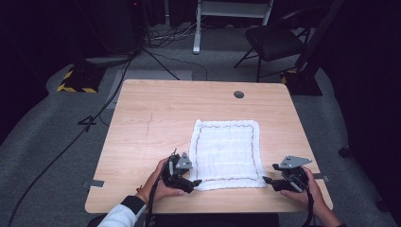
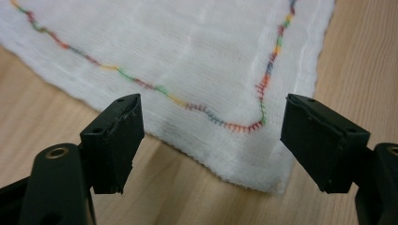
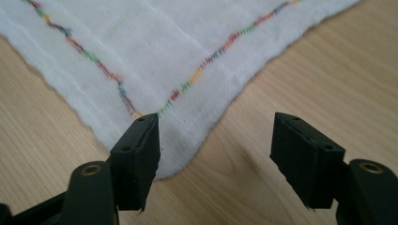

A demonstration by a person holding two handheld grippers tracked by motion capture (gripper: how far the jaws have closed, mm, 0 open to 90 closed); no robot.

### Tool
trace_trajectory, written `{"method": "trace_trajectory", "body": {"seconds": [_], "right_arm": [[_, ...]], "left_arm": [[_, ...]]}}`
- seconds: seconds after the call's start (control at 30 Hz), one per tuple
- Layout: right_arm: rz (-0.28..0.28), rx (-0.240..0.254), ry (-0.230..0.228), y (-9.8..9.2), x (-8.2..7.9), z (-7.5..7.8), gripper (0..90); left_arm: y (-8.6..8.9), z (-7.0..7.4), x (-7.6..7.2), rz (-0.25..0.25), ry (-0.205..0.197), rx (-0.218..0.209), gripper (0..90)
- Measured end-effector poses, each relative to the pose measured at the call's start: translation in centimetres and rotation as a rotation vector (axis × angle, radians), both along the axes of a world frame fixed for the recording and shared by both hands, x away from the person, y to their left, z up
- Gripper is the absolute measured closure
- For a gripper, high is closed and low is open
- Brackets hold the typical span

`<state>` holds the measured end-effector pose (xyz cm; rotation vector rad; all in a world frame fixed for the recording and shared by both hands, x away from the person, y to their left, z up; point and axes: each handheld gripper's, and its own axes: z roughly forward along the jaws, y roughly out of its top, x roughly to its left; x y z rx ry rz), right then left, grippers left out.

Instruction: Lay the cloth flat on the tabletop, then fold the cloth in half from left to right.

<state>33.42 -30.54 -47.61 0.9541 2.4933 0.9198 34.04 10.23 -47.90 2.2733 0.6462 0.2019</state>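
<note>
A white cloth [image 1: 227,152] with a multicoloured stitched border lies flat on the wooden table [image 1: 151,123], toward its near right. My left gripper [image 1: 196,182] is open at the cloth's near left corner. In the left gripper view that cloth corner [image 2: 253,173] lies between the spread jaws of the left gripper [image 2: 211,145]. My right gripper [image 1: 265,179] is open at the near right corner. In the right gripper view the corner [image 3: 178,159] sits just ahead of the right gripper [image 3: 216,159], partly behind its left jaw.
A round cable hole [image 1: 239,94] is set in the table near its far edge. Beyond the table stand a black folding chair [image 1: 274,40] and a white frame [image 1: 231,14]. Cables [image 1: 71,142] run over the grey carpet on the left.
</note>
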Motion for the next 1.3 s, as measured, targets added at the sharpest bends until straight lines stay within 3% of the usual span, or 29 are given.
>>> {"method": "trace_trajectory", "body": {"seconds": [0.13,0.43,0.63,0.77,0.83,0.93,1.07,1.17,1.23,1.3], "right_arm": [[0.036,0.042,-0.028,0.8,0.0,0.8,34.3],[0.119,0.050,-0.063,4.3,0.5,1.3,36.1],[0.197,0.067,-0.084,7.7,0.6,1.7,38.1],[0.260,0.096,-0.077,10.5,0.7,1.6,38.6],[0.297,0.087,-0.077,12.1,0.6,1.5,39.0],[0.348,0.088,-0.080,14.3,0.5,1.3,39.7],[0.400,0.089,-0.074,16.7,0.5,0.8,40.7],[0.431,0.079,-0.079,18.1,0.4,0.5,41.1],[0.441,0.075,-0.081,18.8,0.3,0.4,41.4],[0.452,0.077,-0.080,19.3,0.0,0.2,41.5]], "left_arm": [[1.1,0.2,0.9,0.035,-0.011,-0.007,21.4],[2.1,0.6,2.3,0.088,-0.033,-0.020,21.6],[2.5,1.5,5.7,0.152,-0.056,-0.038,21.7],[2.4,1.6,8.8,0.208,-0.066,-0.042,22.1],[2.1,1.4,10.5,0.234,-0.039,-0.076,23.2],[1.2,1.0,12.6,0.265,-0.039,-0.058,23.1],[-0.5,0.0,15.3,0.297,0.012,-0.075,23.0],[-2.5,-0.5,16.6,0.316,-0.003,0.014,22.4],[-3.1,-0.7,17.4,0.333,0.014,0.029,22.3],[-3.2,-0.9,18.0,0.369,0.032,0.007,22.8]]}}
